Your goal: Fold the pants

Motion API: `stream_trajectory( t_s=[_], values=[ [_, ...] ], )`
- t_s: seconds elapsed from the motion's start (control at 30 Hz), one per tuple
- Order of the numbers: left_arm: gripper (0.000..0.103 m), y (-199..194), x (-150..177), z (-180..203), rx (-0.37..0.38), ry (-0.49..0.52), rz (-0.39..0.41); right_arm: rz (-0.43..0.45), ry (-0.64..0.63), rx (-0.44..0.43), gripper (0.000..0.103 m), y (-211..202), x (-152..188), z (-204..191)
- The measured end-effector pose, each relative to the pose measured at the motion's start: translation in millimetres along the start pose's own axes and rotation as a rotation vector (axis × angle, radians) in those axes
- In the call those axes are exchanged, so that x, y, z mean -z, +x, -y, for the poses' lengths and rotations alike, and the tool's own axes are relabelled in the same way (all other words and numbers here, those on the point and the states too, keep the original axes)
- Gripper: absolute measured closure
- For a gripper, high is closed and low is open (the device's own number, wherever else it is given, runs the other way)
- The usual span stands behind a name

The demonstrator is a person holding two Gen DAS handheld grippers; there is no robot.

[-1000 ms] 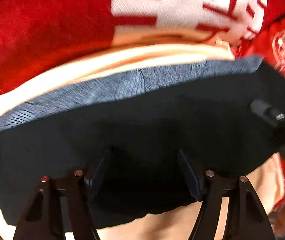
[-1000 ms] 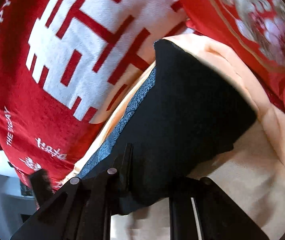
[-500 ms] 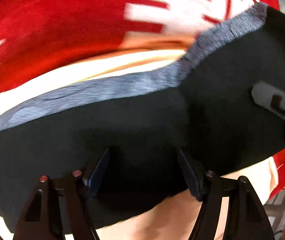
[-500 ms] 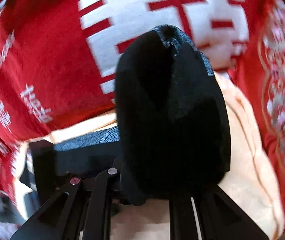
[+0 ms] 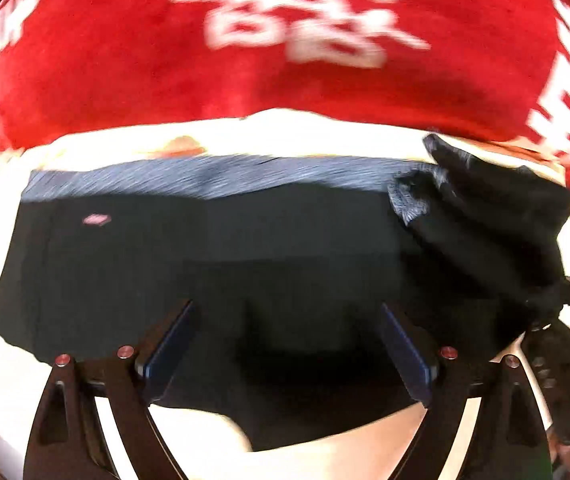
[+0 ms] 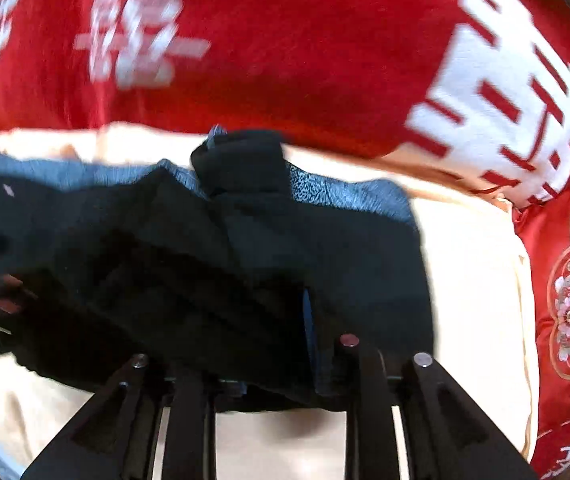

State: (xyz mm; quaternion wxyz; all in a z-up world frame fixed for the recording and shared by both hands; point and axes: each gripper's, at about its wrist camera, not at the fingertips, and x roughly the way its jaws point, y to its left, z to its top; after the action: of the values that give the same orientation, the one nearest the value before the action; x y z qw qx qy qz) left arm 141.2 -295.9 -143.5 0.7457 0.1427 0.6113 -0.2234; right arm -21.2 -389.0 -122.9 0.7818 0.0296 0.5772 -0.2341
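Right wrist view: right tongs (image 6: 281, 344) carry a clamped fold of black pants (image 6: 245, 264) across; left tongs (image 5: 285, 344) gape apart. Next, lay it flat.

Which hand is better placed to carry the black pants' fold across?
Right. The right gripper is shut on a lifted bunched fold of the pants, ready to carry it across. The left gripper hangs open over the flat part, holding nothing.
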Motion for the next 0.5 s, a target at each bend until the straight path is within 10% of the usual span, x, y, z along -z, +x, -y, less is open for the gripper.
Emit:
stream_trajectory(
  t_s=[0.17, 0.5],
  values=[
    [0.012, 5, -1, -32, -0.021, -0.019, -0.001, -0.008, -0.088, 0.118, 0.047, 6, 12, -43],
    [0.012, -27, -15, 27, 0.195, 0.153, 0.024, 0.006, 0.067, -0.151, 0.046, -55, 53, 37]
  ],
)
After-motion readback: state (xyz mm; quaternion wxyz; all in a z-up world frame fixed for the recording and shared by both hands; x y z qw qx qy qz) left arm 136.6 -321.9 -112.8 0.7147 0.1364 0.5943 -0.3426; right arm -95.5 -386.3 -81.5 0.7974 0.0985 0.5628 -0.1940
